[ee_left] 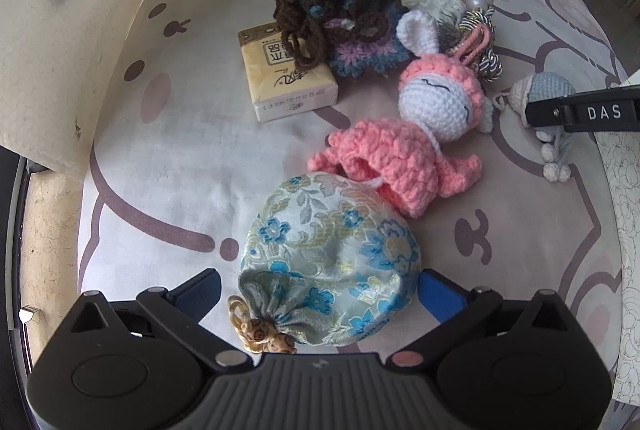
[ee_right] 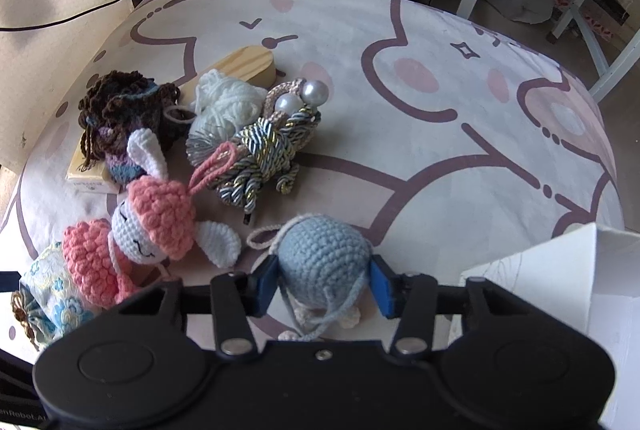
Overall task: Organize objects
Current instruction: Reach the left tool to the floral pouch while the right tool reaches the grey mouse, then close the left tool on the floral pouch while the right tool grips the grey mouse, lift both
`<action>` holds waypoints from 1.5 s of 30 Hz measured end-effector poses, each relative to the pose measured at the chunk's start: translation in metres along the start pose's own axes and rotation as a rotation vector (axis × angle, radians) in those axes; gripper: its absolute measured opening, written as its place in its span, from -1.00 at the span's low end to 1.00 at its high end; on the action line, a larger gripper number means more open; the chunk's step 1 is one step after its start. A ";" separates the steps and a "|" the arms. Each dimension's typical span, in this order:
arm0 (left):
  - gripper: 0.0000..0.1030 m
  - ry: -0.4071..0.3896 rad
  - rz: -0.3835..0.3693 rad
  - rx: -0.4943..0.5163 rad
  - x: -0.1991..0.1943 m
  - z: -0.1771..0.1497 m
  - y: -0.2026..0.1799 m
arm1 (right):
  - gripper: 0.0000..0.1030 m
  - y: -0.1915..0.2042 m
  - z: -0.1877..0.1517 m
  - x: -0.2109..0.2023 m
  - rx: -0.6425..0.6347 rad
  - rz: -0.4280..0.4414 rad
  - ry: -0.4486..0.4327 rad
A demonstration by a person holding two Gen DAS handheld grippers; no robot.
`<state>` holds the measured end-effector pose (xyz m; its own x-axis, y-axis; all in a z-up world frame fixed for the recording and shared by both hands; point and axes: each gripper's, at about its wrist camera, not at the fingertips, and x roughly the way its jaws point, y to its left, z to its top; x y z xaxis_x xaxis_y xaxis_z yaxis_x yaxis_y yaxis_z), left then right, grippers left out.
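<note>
Brocade and crochet trinkets crowd a cartoon-print cloth, a gripper parked at each of two pieces.

Nearest the left gripper (ee_left: 320, 294), its jaws stand apart on either side of the floral brocade pouch (ee_left: 328, 266), neither blue pad clearly pressing it; at 1 o'clock the pink crochet bunny (ee_left: 404, 146) lies touching the pouch, with a tissue pack (ee_left: 288, 70) at 12 o'clock under a brown crochet piece (ee_left: 320, 10). The right gripper (ee_right: 322, 284) has its jaws apart around the blue crochet doll (ee_right: 324, 258). Beyond that, at 11 o'clock, a knotted cord tassel (ee_right: 264, 154), white yarn (ee_right: 224, 102) and a wooden block (ee_right: 248, 66) cluster together. White paper bag (ee_right: 568, 270) sits at 3 o'clock on the tabletop (ee_right: 440, 158).
</note>
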<state>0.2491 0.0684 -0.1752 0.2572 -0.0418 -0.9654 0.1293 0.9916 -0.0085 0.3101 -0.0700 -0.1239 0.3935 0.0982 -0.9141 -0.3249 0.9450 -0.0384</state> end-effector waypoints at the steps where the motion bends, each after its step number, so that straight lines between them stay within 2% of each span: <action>1: 0.87 0.002 -0.001 -0.011 0.000 0.001 0.001 | -0.05 0.000 0.000 0.000 0.000 0.001 -0.002; 3: 0.63 0.016 -0.034 -0.048 0.000 0.004 0.006 | -0.07 0.001 0.000 -0.001 -0.007 0.006 -0.003; 8: 0.55 0.021 -0.026 -0.054 -0.004 0.006 0.006 | -0.08 0.001 -0.004 -0.008 -0.014 0.043 -0.006; 10: 0.33 0.017 -0.010 -0.064 -0.008 0.009 0.009 | -0.08 0.002 -0.005 -0.013 -0.023 0.056 -0.007; 12: 0.28 0.011 -0.017 -0.088 -0.007 0.004 0.011 | -0.09 0.004 -0.008 -0.019 -0.033 0.060 -0.009; 27: 0.22 -0.031 -0.025 -0.095 -0.039 -0.002 -0.003 | -0.09 0.007 -0.033 -0.069 -0.037 0.111 -0.047; 34: 0.22 -0.132 -0.042 -0.161 -0.084 -0.001 -0.007 | -0.09 0.000 -0.038 -0.100 -0.017 0.124 -0.094; 45: 0.22 -0.309 -0.027 -0.183 -0.158 -0.012 -0.019 | -0.09 -0.015 -0.045 -0.175 0.034 0.152 -0.247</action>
<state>0.1944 0.0578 -0.0254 0.5374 -0.0760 -0.8399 -0.0266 0.9939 -0.1070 0.2071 -0.1150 0.0184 0.5413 0.3086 -0.7821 -0.3685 0.9232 0.1092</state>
